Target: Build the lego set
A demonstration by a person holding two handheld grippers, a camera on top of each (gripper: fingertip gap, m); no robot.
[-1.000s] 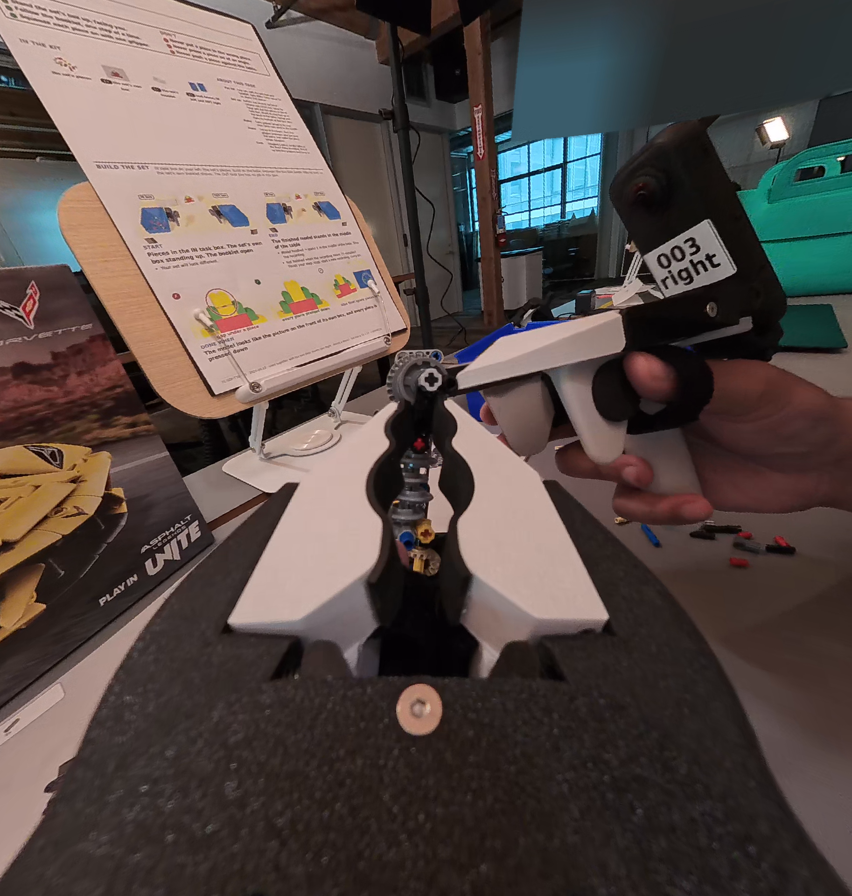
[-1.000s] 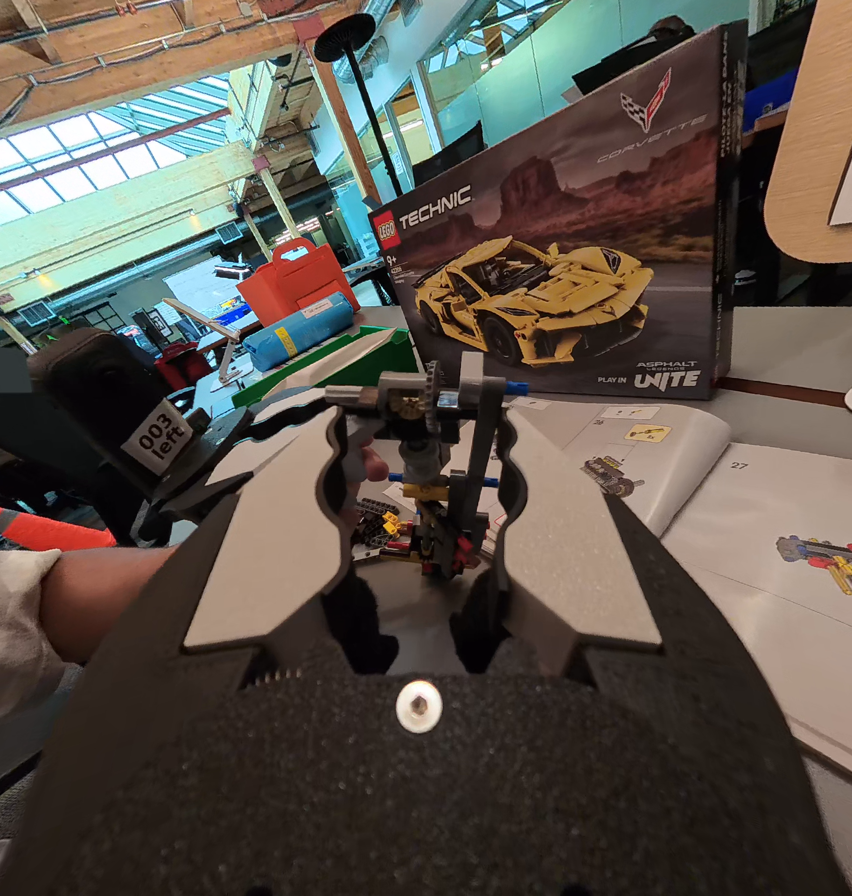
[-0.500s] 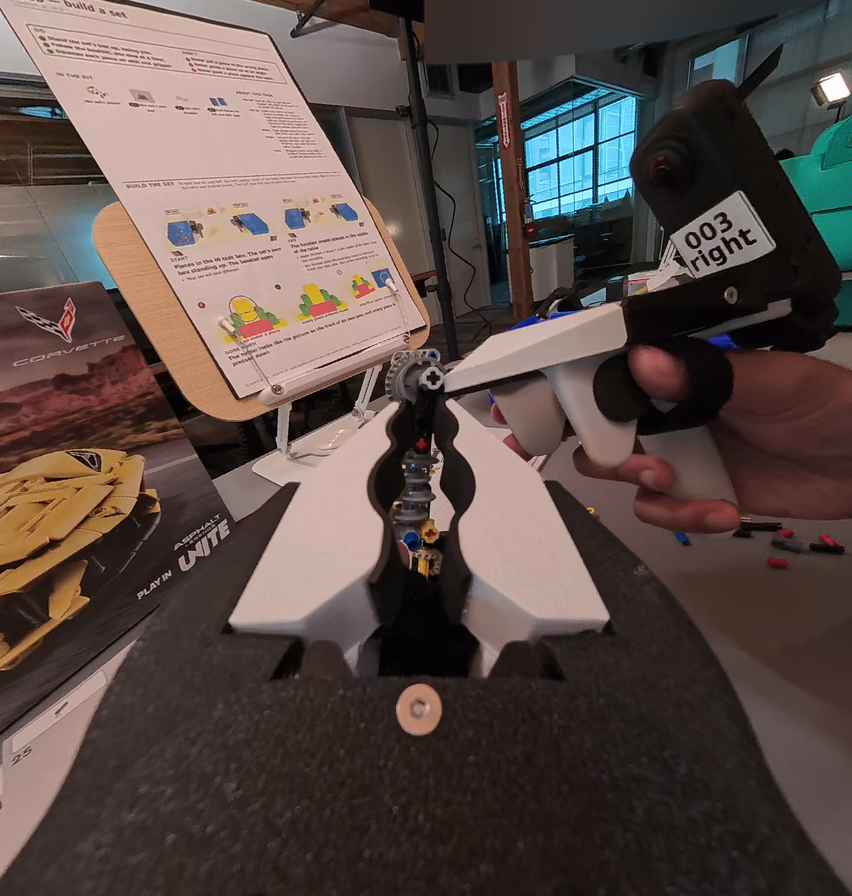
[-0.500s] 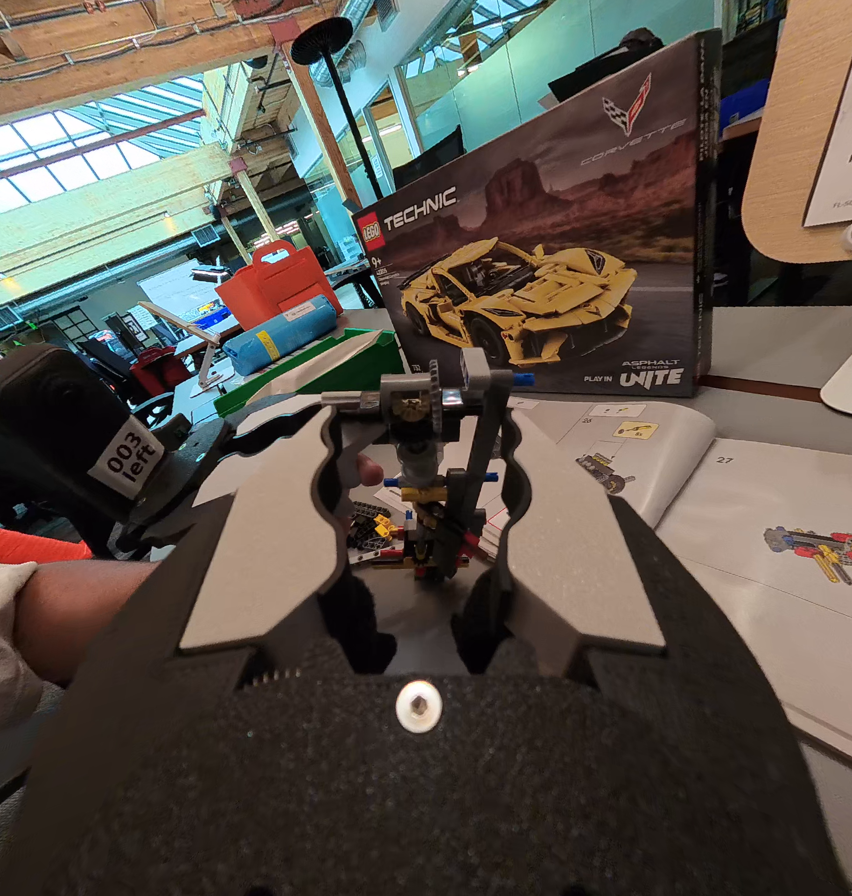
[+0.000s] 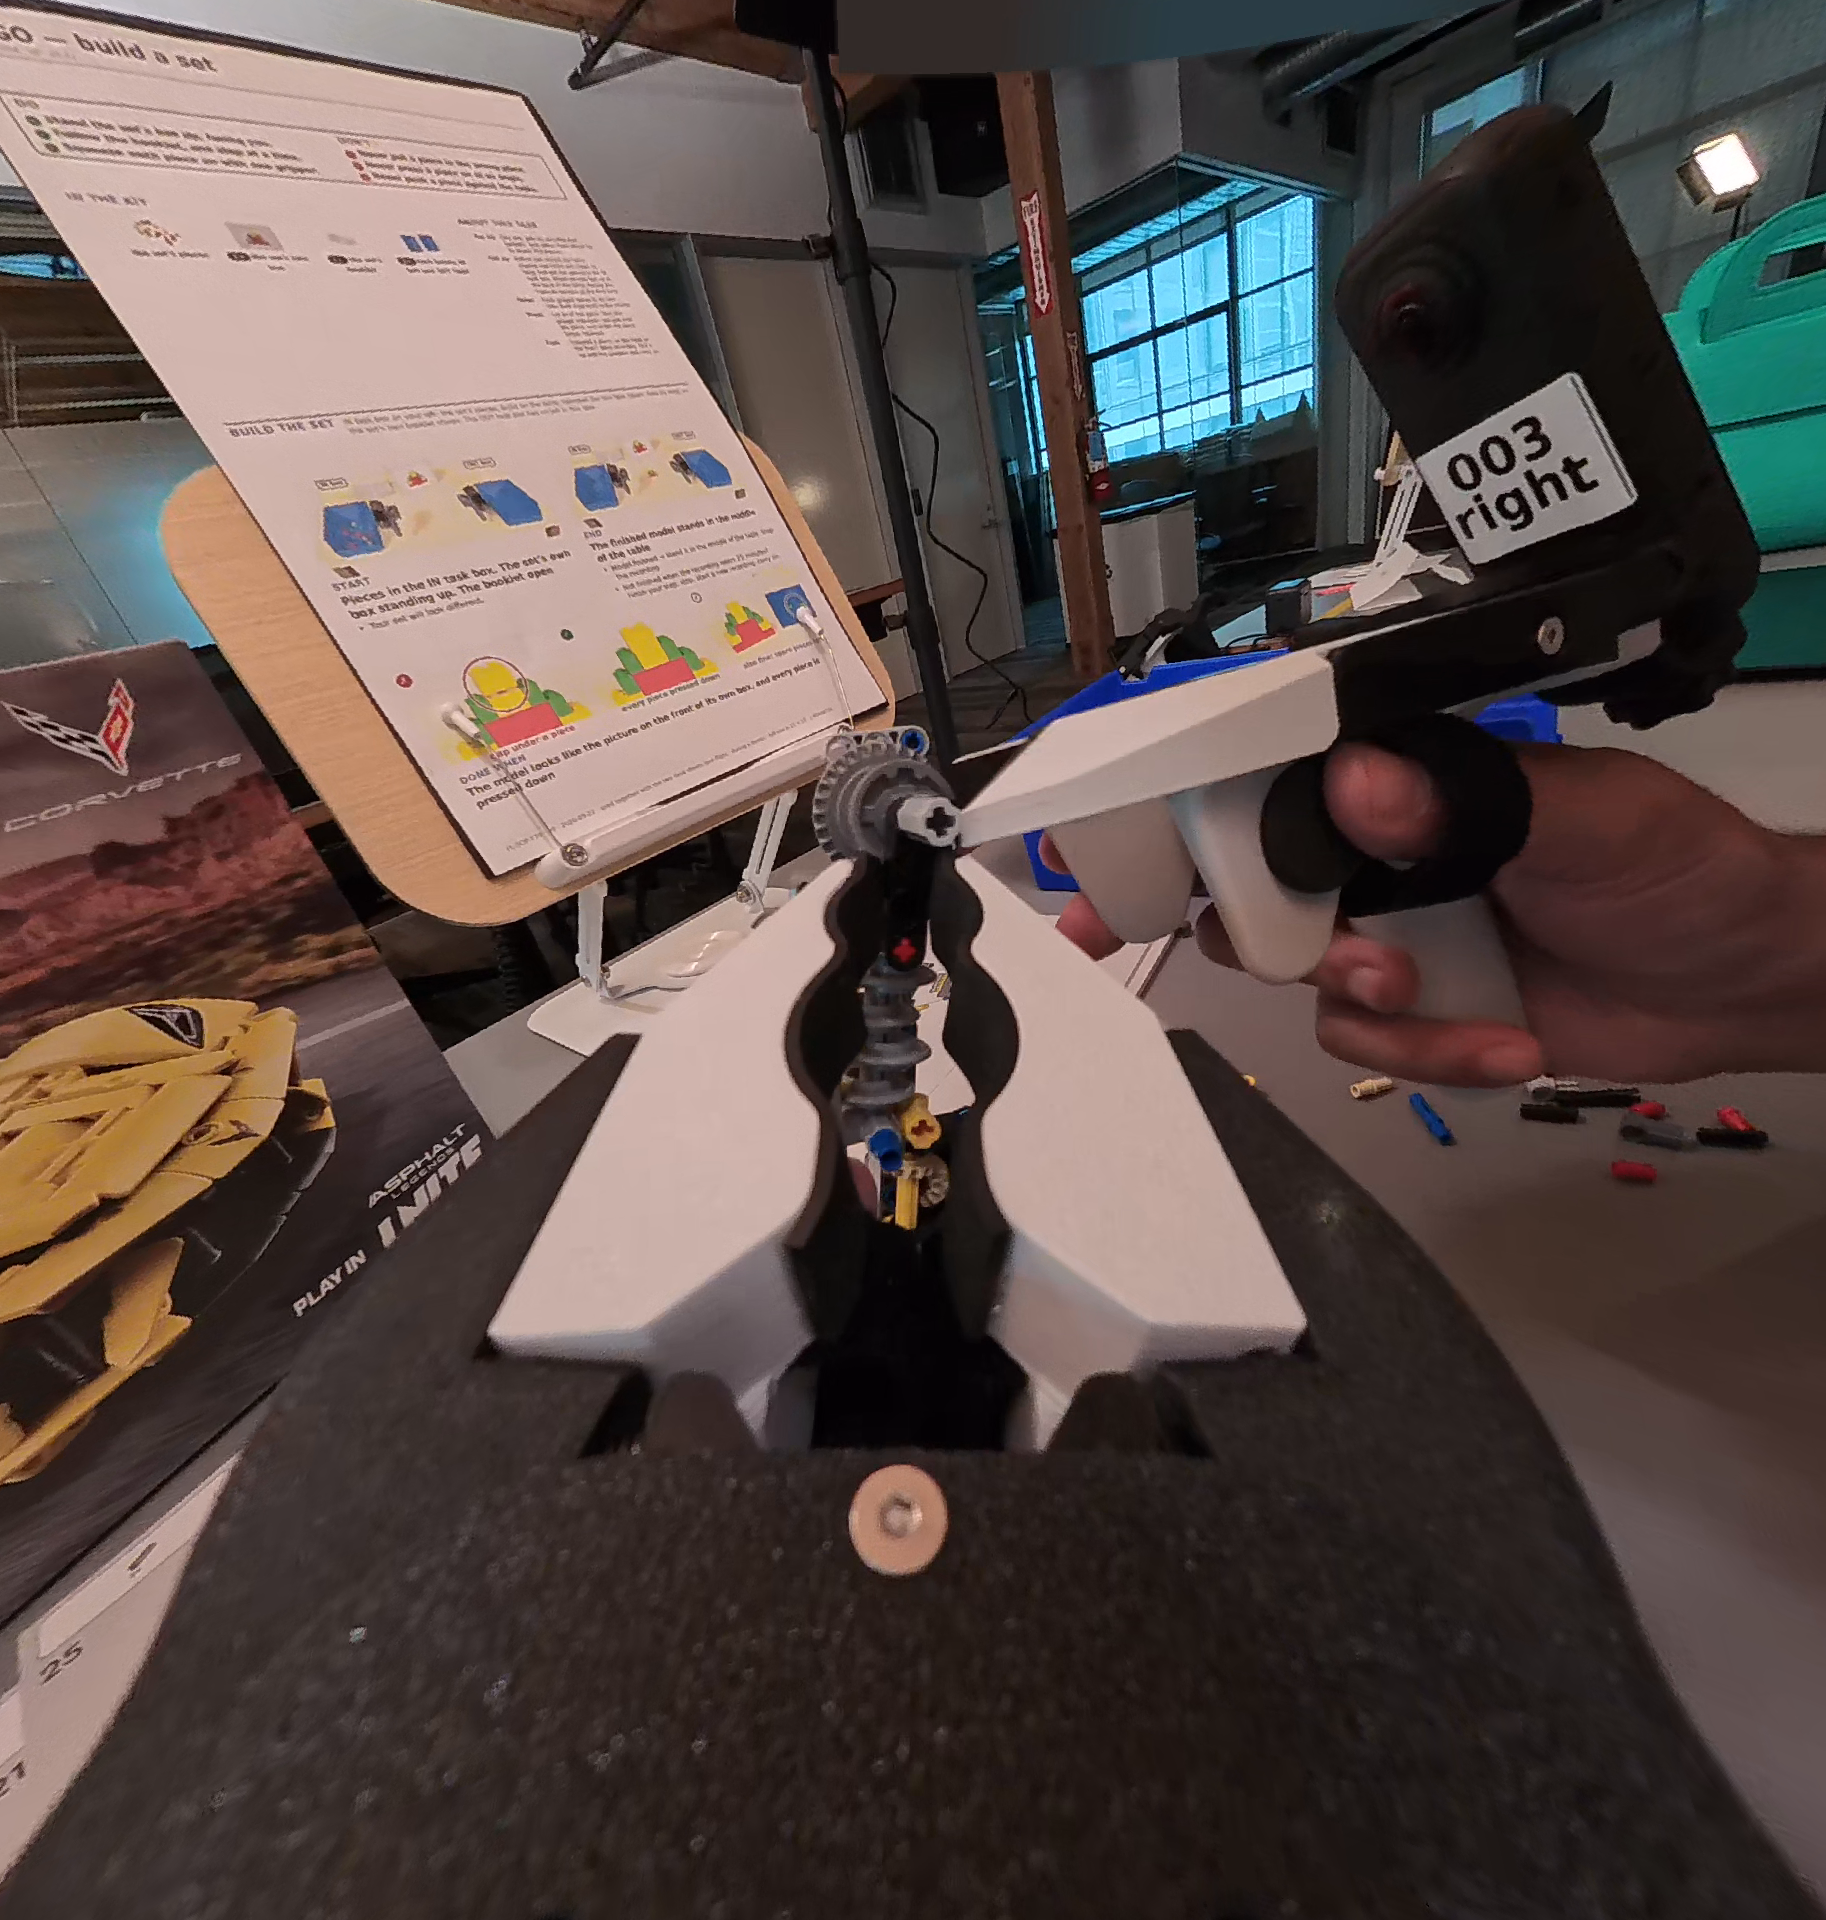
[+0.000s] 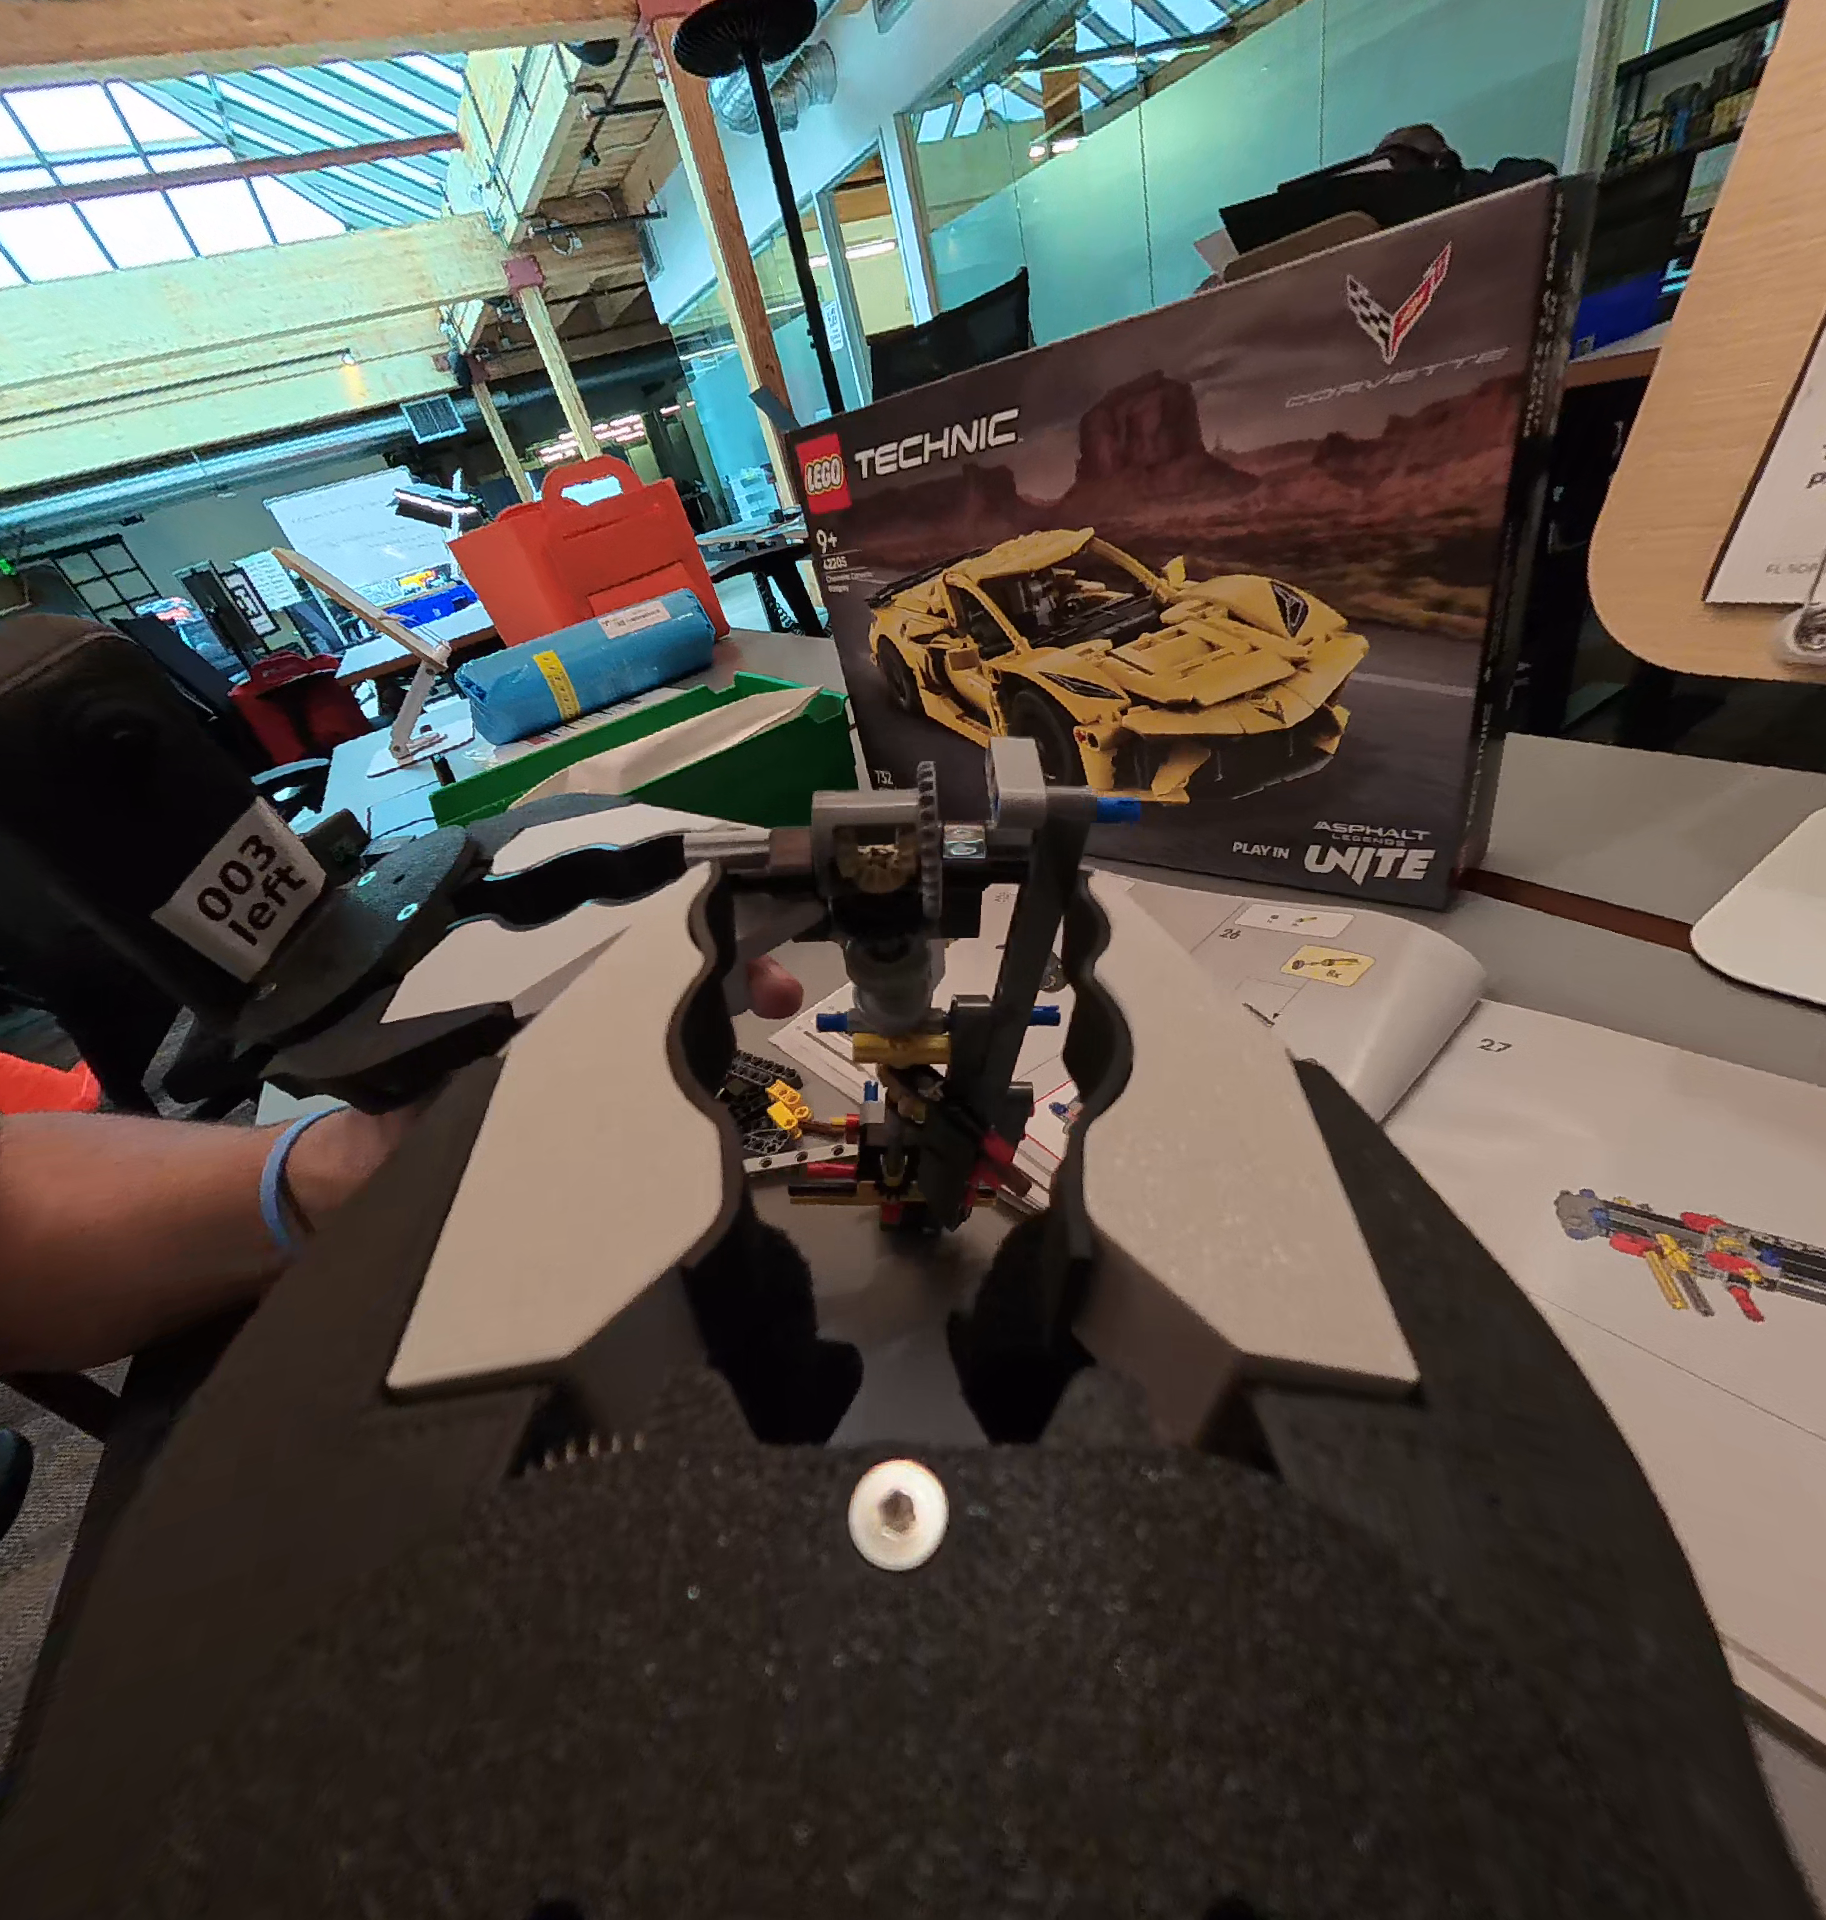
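Left gripper [image 5: 904,904] pinches the lego assembly [image 5: 893,1023] upright above the bench [image 5: 1574,1299], gear end up; the right gripper [image 6: 904,914] is spread around the assembly's top, and only the left wrist view shows its fingertip [image 5: 976,821] touching the grey axle end. Right wrist view alone shows the open instruction booklet [image 6: 1615,1174] and the set's box [image 6: 1179,582] front; left wrist view alone shows loose pieces [image 5: 1636,1127] on the bench and the instruction sheet [image 5: 421,416] on its stand. Against 1.0 s ago the grip on the assembly is unchanged; both views have shifted slightly, background only.
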